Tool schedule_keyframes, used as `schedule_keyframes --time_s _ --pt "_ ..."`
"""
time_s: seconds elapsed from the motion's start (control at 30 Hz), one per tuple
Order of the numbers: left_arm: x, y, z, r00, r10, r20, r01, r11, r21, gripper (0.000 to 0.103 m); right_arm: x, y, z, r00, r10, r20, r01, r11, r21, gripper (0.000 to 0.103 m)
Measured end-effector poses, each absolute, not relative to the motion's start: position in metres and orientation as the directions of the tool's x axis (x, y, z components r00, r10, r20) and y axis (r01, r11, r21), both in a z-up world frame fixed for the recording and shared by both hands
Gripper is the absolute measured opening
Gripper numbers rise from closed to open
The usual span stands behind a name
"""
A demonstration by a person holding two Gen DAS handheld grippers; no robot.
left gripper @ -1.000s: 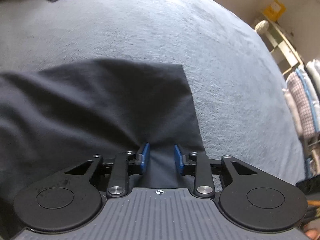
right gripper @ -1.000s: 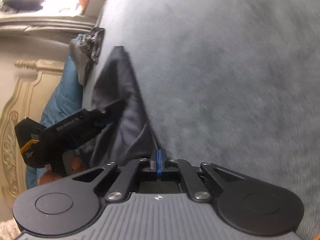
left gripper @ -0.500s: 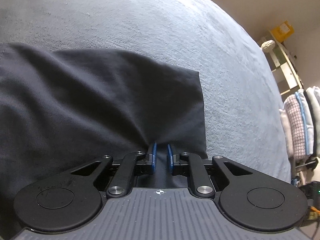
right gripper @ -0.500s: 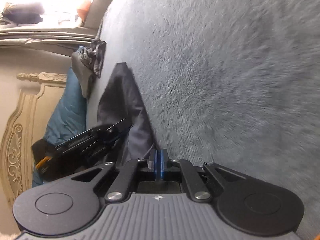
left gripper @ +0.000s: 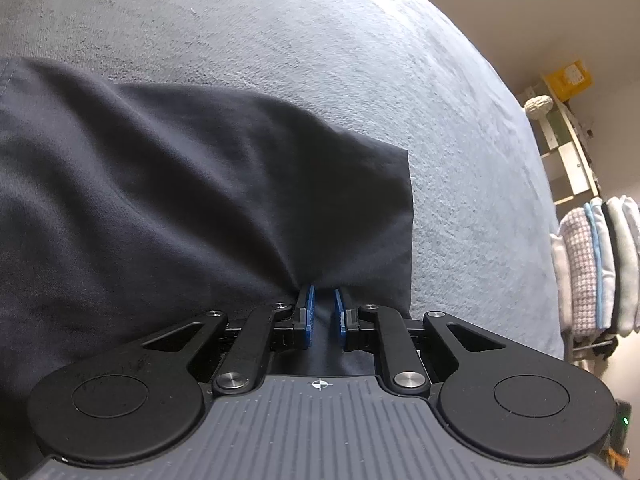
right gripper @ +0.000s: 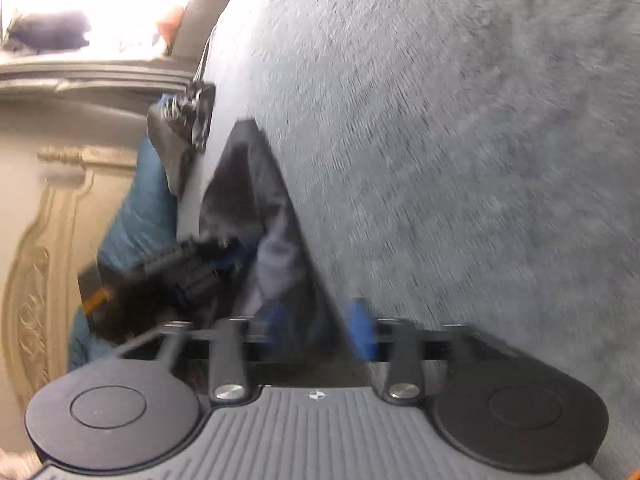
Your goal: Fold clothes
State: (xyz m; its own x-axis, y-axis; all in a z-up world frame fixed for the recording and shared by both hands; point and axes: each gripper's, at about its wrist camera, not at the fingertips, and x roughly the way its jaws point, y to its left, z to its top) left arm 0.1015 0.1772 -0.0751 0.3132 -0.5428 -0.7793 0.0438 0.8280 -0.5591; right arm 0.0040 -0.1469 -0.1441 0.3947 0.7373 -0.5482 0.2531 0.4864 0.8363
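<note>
The dark navy cloth garment [left gripper: 192,200] lies spread on the grey-blue plush bed cover [left gripper: 320,48], its edge pinched in the nearly closed left gripper [left gripper: 322,312], while the right gripper [right gripper: 322,324], jaws just parted, straddles a fold unpressed.

Each gripper, left [left gripper: 322,312] and right [right gripper: 320,322], has a ribbed grey body with a small crosshair mark, two round black discs, black linkage arms with silver screws and blue pads [left gripper: 307,314], the right one's seemingly alike though blurred.
</note>
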Motion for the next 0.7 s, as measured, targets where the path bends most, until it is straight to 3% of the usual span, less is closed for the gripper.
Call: schedule_keyframes --time_s 0.13,0.27,0.4,0.53,0.7 --pt "0.101 0.177 -0.076 0.314 -0.542 -0.78 0.039 0.828 -0.56 0.014 0.026 -0.132 -0.164 0.368 0.795 -0.482 0.306 0.386 0.87 0.044" --pt "0.103 0.179 -0.078 0.313 -0.549 -0.775 0.016 0.819 -0.574 0.013 0.019 -0.122 -0.18 0.322 0.832 -0.452 0.355 0.336 0.872 0.019" --pt "0.104 0.182 -0.081 0.312 -0.561 -0.767 -0.006 0.806 -0.592 0.012 -0.01 -0.129 -0.18 0.317 0.843 -0.435 0.373 0.311 0.874 0.01" --pt "0.106 0.183 -0.082 0.306 -0.567 -0.765 -0.009 0.801 -0.598 0.011 -0.029 -0.141 -0.175 0.282 0.829 -0.484 0.397 0.358 0.845 0.009" --pt "0.106 0.18 -0.073 0.301 -0.562 -0.77 0.017 0.811 -0.585 0.011 -0.015 -0.154 -0.139 0.401 0.755 -0.52 0.297 0.43 0.853 0.011"
